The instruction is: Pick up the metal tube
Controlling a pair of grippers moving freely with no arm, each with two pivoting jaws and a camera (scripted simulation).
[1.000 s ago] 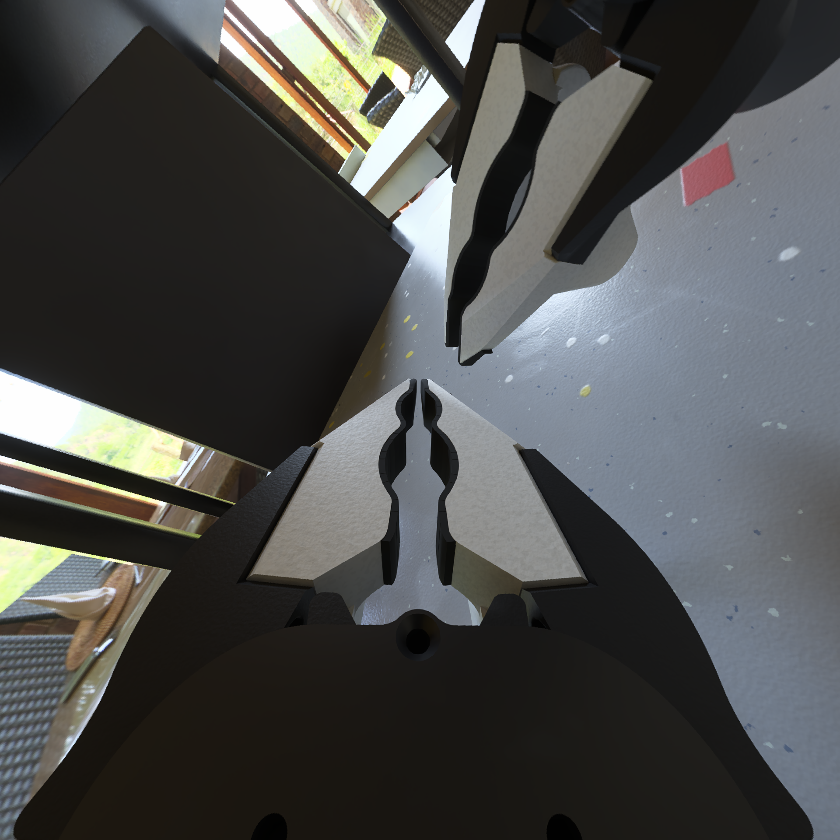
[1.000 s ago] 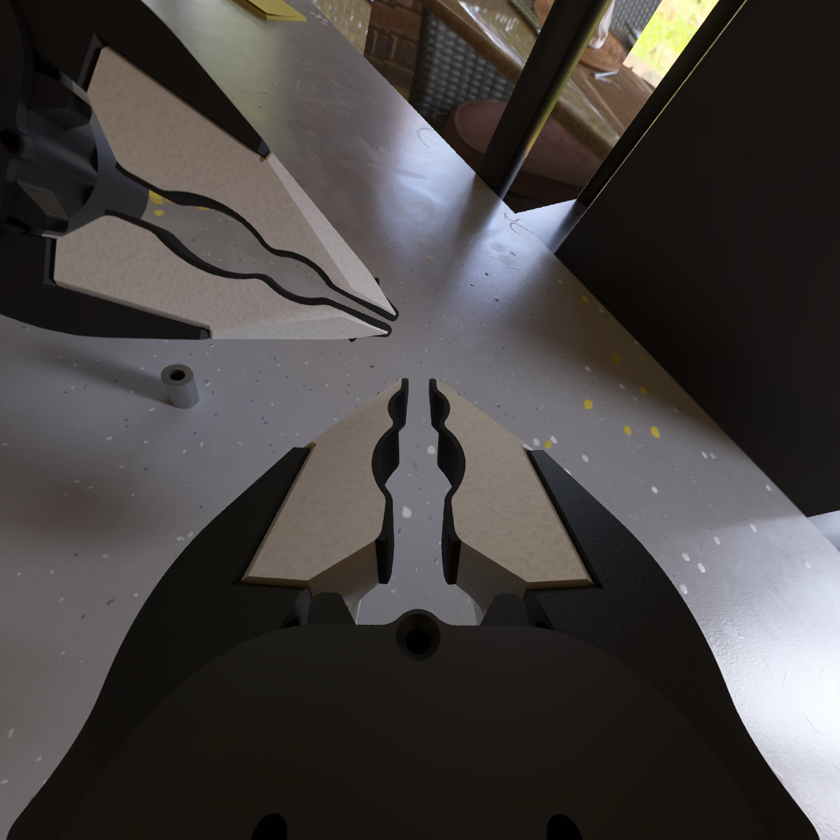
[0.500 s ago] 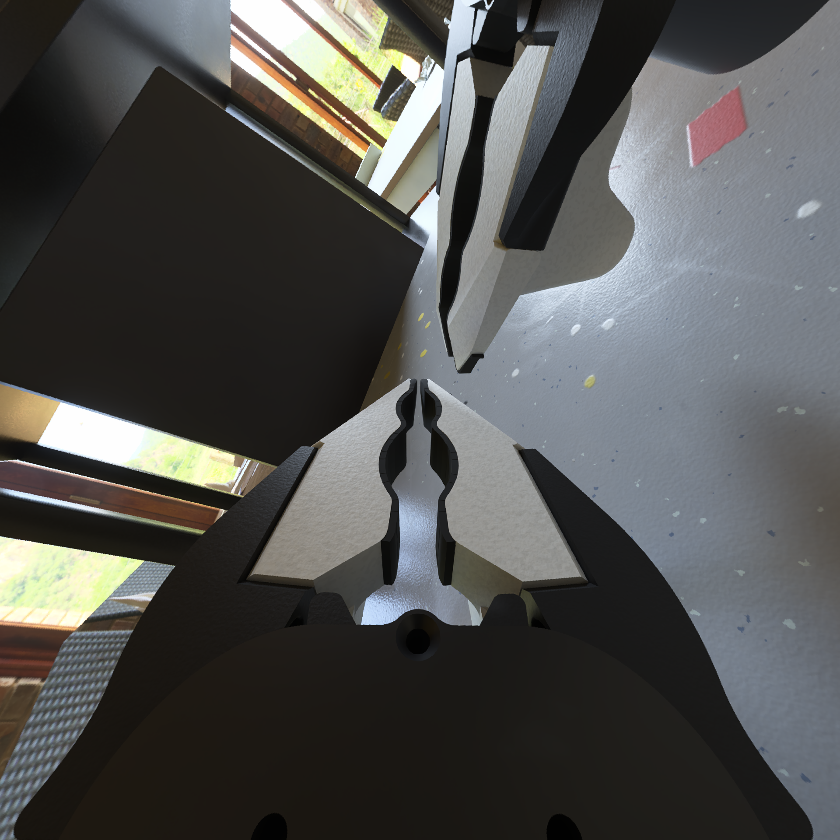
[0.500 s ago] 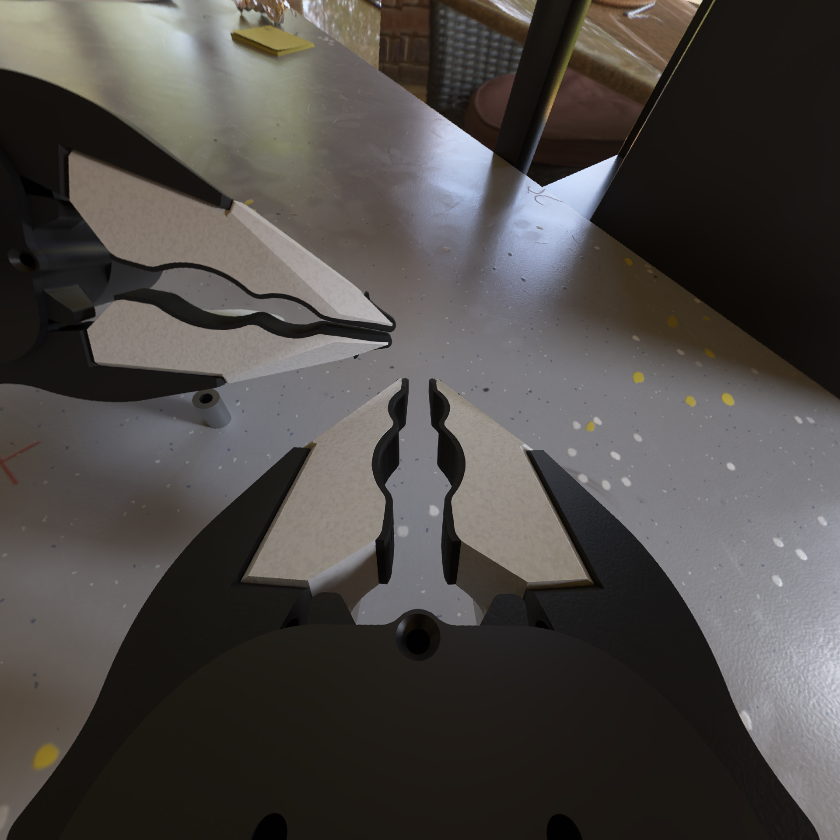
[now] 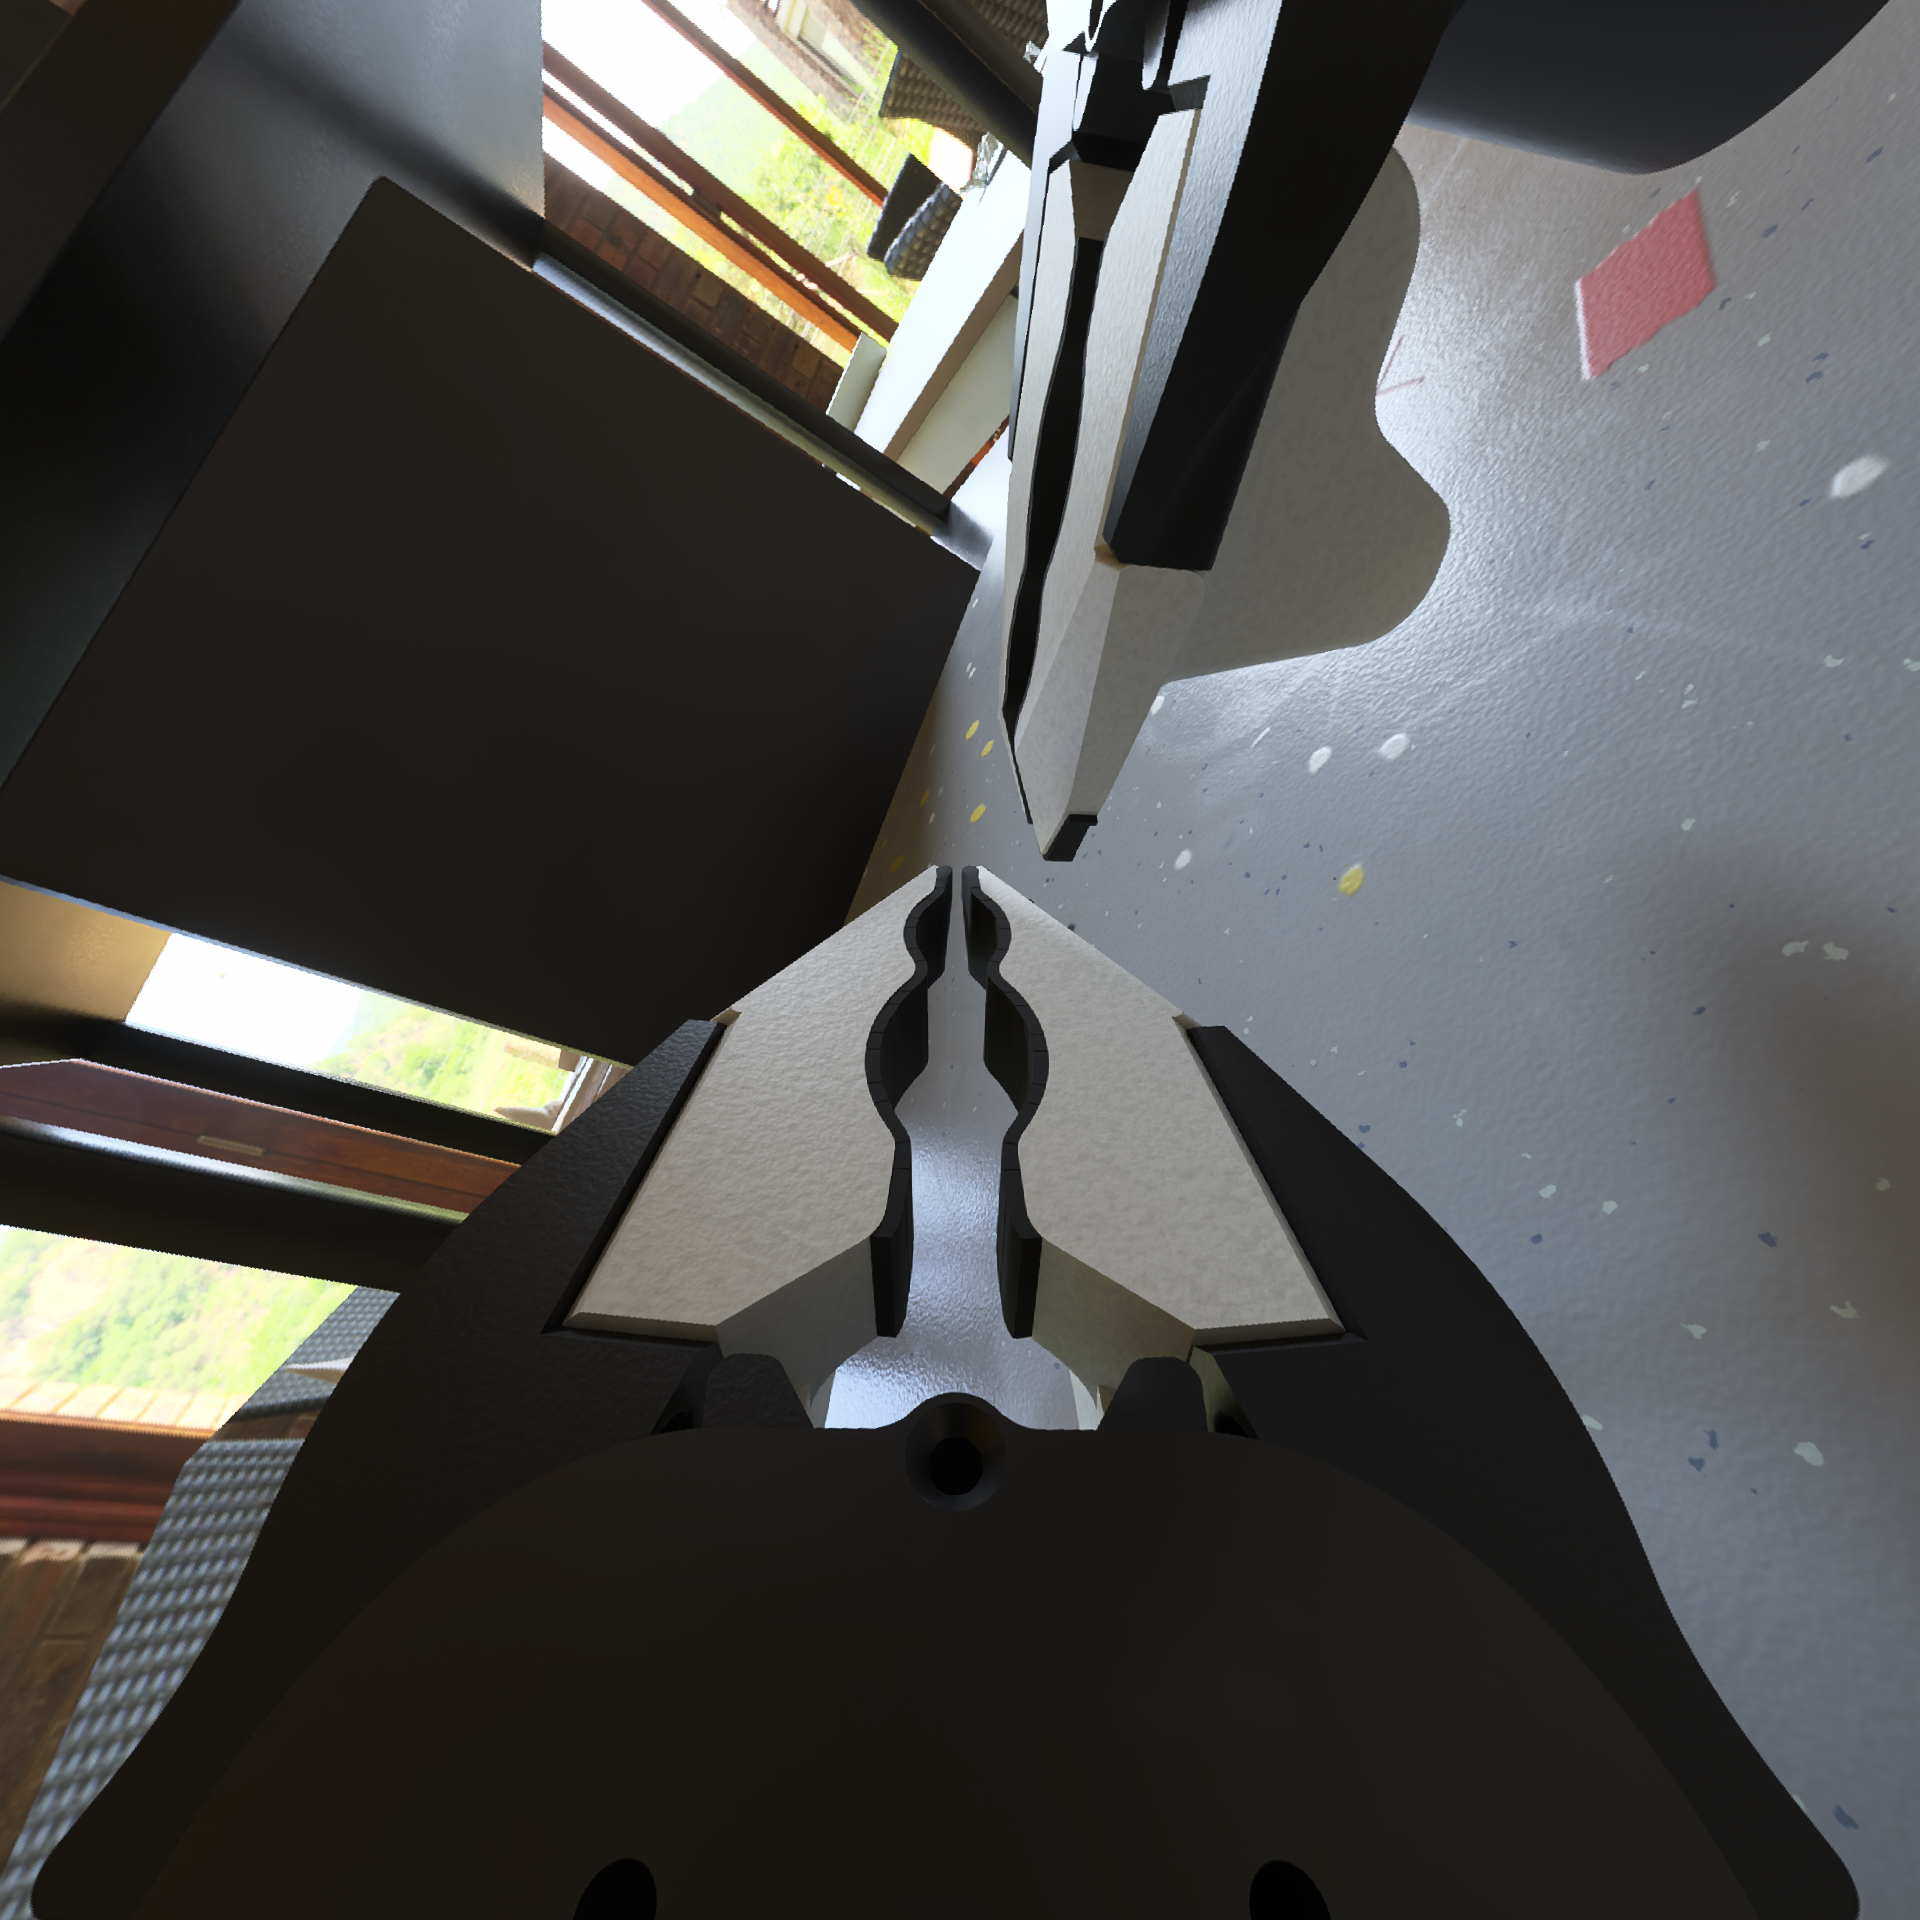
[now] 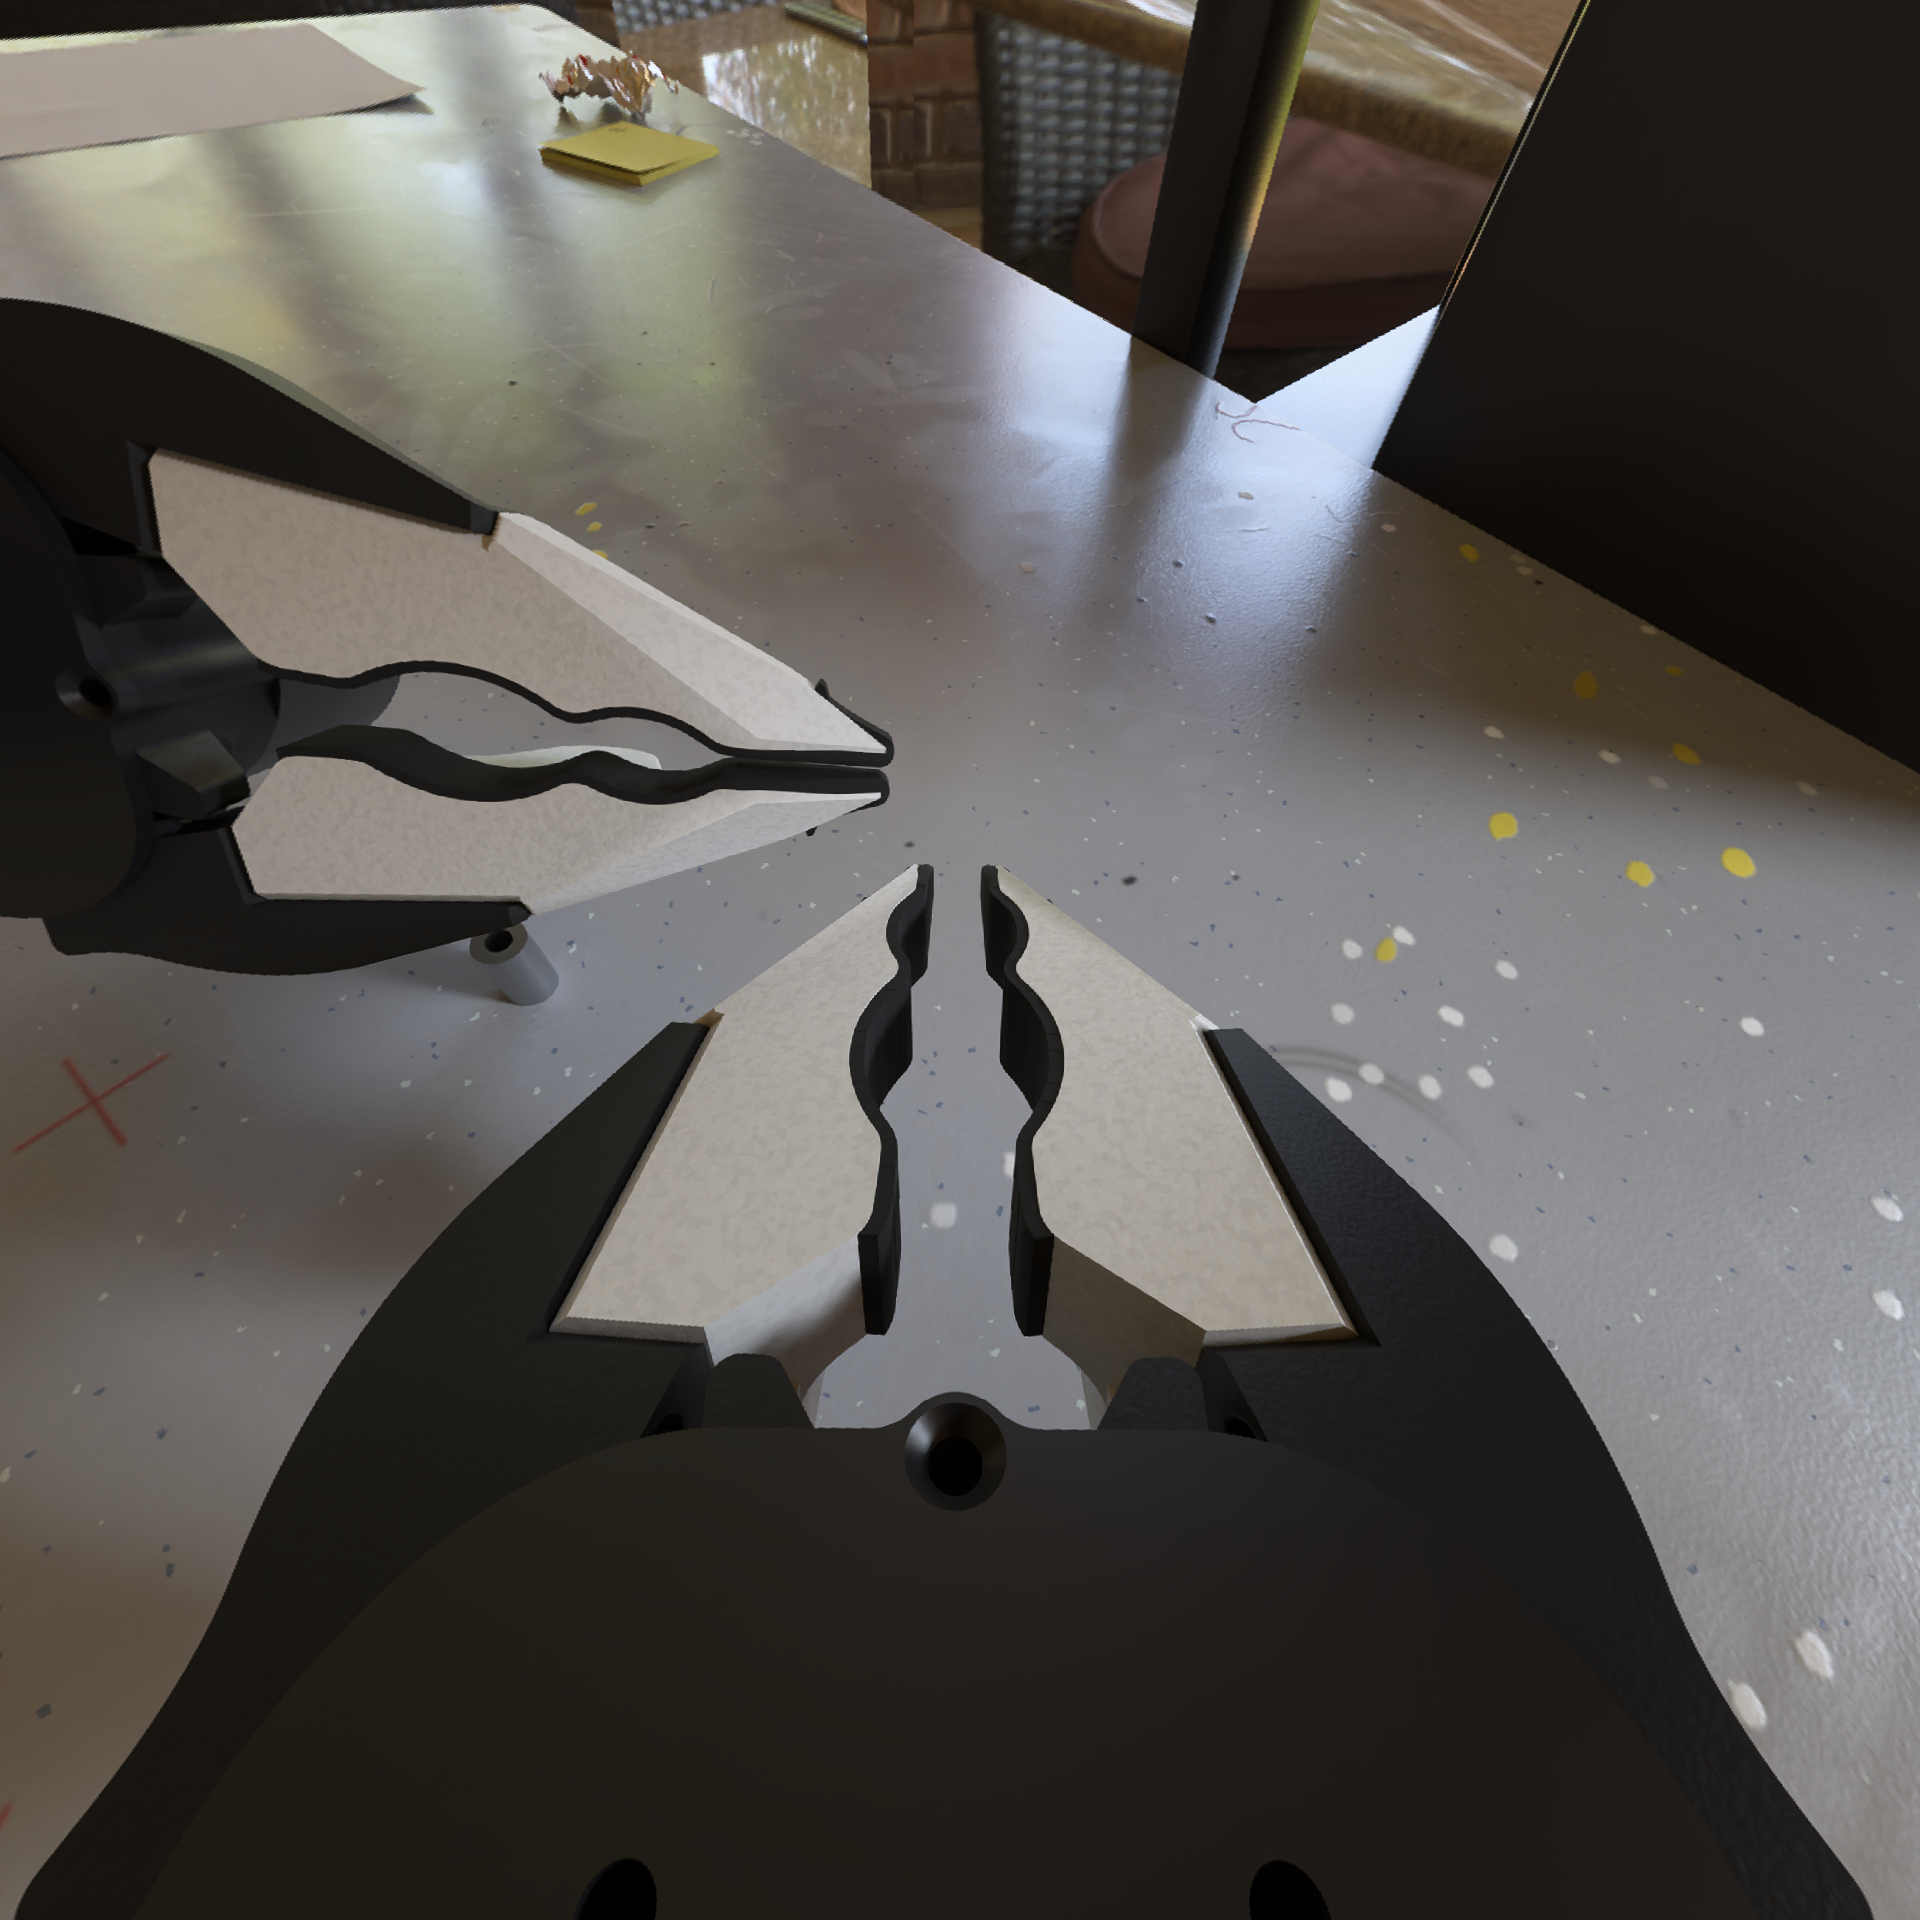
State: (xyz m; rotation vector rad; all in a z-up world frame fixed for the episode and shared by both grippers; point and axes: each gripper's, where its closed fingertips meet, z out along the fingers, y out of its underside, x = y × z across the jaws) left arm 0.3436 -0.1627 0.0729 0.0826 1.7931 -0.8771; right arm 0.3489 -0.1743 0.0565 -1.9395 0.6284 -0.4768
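Grey speckled bench [image 6: 1091, 499], dark panel behind; metal tube [image 6: 516, 964] stands upright on it, just under my left tongs [image 6: 854, 772], untouched; those tongs nearly closed, empty; my right tongs [image 6: 954, 883] parted by a narrow gap, empty, well right of the tube; since a second ago the left has swung over it, half hiding it; descent comes next, I judge.
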